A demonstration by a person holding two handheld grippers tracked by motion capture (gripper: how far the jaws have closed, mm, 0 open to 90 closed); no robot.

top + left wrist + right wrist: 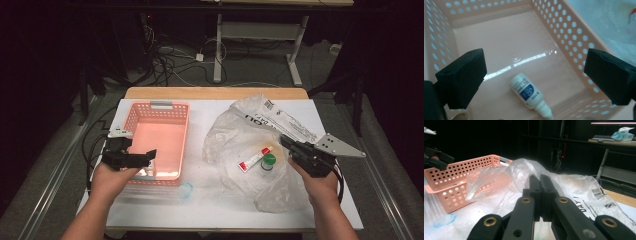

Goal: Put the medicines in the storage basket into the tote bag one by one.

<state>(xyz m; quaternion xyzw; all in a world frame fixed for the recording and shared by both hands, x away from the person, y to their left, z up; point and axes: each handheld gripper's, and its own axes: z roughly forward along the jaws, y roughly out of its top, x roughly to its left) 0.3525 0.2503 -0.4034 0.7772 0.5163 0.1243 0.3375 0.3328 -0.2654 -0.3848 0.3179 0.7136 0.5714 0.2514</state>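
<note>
Left gripper (535, 75): jaws wide apart, empty, above the pink basket (579, 37).
Dropper bottle (527, 91): lying on the basket floor, below and between the jaws; the left gripper view makes it clear.
Right gripper (540, 195): jaws together on the plastic bag (524, 172).

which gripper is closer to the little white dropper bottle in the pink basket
Left. The left gripper hangs open right above the dropper bottle, which lies on the floor of the pink basket. The right gripper is off across the table at the plastic bag.
</note>
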